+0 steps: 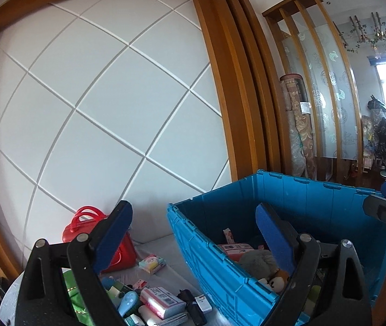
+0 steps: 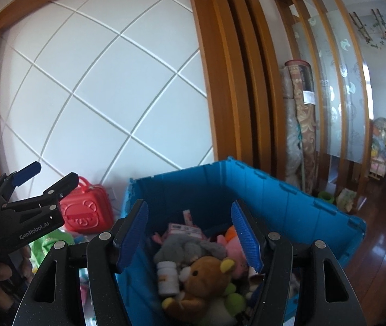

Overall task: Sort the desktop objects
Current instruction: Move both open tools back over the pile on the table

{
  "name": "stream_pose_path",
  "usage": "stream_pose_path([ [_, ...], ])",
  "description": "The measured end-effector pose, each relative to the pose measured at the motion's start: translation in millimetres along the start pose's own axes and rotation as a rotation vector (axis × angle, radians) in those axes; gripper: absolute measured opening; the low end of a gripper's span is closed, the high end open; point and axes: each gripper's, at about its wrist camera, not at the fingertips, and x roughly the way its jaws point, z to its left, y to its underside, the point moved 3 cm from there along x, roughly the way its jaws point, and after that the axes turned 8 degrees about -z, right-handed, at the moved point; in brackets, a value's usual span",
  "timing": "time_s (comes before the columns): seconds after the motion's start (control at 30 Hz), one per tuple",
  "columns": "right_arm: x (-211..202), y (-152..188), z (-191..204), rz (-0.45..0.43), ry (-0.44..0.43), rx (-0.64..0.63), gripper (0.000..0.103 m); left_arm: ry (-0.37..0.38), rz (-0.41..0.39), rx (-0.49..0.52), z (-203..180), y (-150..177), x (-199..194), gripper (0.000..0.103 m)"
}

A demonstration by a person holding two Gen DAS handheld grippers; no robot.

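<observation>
The ribbed blue plastic crate (image 2: 288, 203) looks matt. In it lie a fuzzy brown plush bear (image 2: 206, 279) and a smooth white plastic bottle (image 2: 168, 278). The red plastic case (image 2: 85, 212) is glossy, as is the dark wooden floor (image 2: 383, 258).

The crate (image 2: 288, 203) stood at the wall's foot, and inside it a toy bear (image 2: 203, 279) lay at six o'clock, a pill bottle (image 2: 168, 277) touching it at nine and a boxed packet (image 2: 184, 229) behind at twelve. Outside, the small case (image 1: 117, 247) sat at the crate's nine o'clock, with loose boxes (image 1: 160, 301) on the table (image 1: 171, 274) before it.
</observation>
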Motion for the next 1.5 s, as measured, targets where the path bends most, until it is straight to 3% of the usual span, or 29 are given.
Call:
stream_pose_path([
  [0.17,-12,9,23,0.008,-0.027,-0.035,0.069,-0.060,-0.003,-0.024,22,15,-20,0.093],
  [0.33,-32,12,51,-0.008,-0.039,-0.058,0.072,-0.072,0.014,-0.051,46,26,-40,0.093],
  [0.6,-62,21,112,-0.022,-0.118,-0.053,0.077,-0.135,0.037,-0.024,100,37,-78,0.093],
  [1.03,-78,63,208,0.056,-0.202,-0.061,0.077,-0.244,0.099,-0.017,195,82,-130,0.093],
  [1.5,-55,85,225,0.125,-0.226,-0.083,0.077,-0.333,0.175,-0.032,224,117,-124,0.093],
])
